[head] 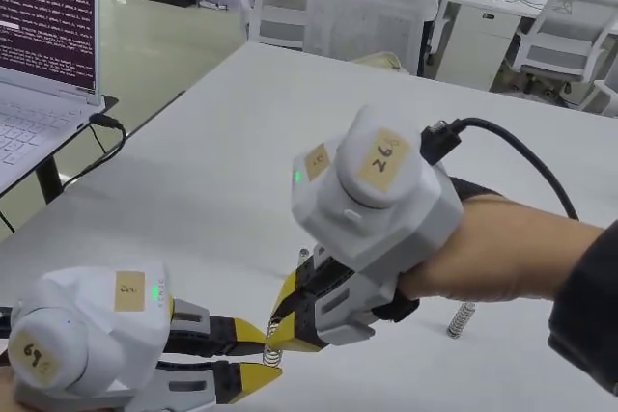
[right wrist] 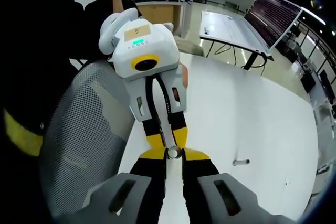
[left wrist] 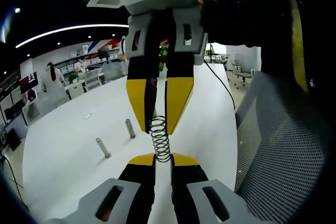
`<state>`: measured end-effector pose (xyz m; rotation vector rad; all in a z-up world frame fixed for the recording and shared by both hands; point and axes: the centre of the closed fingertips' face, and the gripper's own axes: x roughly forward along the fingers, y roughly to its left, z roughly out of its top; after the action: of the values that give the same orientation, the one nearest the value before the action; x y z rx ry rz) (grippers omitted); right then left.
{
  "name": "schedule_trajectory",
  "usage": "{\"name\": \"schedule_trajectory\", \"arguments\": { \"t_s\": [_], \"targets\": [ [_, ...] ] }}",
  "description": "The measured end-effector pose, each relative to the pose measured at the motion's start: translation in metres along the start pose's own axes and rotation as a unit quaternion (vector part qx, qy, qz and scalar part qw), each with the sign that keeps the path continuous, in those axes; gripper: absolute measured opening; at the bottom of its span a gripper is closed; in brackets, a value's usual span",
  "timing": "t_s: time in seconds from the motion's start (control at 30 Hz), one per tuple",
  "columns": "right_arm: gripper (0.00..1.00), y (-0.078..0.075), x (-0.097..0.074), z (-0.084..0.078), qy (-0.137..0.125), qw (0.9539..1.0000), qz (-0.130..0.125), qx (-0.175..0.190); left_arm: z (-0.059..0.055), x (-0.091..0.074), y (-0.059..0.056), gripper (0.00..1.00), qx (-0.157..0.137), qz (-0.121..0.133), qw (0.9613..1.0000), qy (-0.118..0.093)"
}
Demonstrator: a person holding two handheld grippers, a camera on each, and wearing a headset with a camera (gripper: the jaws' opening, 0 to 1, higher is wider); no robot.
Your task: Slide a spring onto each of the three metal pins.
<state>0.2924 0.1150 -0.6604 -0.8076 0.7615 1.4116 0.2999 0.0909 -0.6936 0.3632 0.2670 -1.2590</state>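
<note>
Meeting near the table (right wrist: pixel 236 108) edge, left gripper (left wrist: pixel 163 158) and right gripper (right wrist: pixel 174 153) jaws clamp one spring (left wrist: pixel 160 140)

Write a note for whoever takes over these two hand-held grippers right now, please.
Left gripper and right gripper: tip to tip above the table, both shut on one spring.
Second spring rests on the table by the person's arm; pin inside unclear.
One bare metal pin sits on the table.
Done: no pin surely fitted. Left: springs onto all three pins.
</note>
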Motion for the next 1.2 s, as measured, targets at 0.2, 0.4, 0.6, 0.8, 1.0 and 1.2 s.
{"name": "schedule_trajectory", "arguments": {
  "t_s": [0.2,0.4,0.6,0.8,1.0,1.2],
  "targets": [
    [0.08,-0.006,-0.002,-0.005,0.006,1.0000,-0.007,0.004,-0.004,0.000,0.000,0.10,-0.012,0.001,0.9999,0.004],
    [0.08,-0.012,-0.006,-0.009,0.007,0.9998,-0.014,0.011,-0.008,-0.005,0.005,0.20,-0.036,0.013,0.9993,-0.003],
    [0.08,-0.016,-0.008,-0.012,0.008,0.9997,-0.019,0.016,-0.011,-0.008,0.010,0.34,-0.058,0.029,0.9978,-0.007],
    [0.08,-0.022,-0.010,-0.014,0.008,0.9994,-0.025,0.022,-0.019,-0.009,0.020,0.50,-0.081,0.050,0.9954,-0.006],
    [0.08,-0.027,-0.012,-0.015,0.005,0.9992,-0.030,0.027,-0.020,-0.010,0.027,0.63,-0.085,0.066,0.9940,-0.016],
    [0.08,-0.031,-0.014,-0.017,0.004,0.9989,-0.035,0.032,-0.031,-0.011,0.034,0.71,-0.093,0.082,0.9923,-0.011]
  ]
}}
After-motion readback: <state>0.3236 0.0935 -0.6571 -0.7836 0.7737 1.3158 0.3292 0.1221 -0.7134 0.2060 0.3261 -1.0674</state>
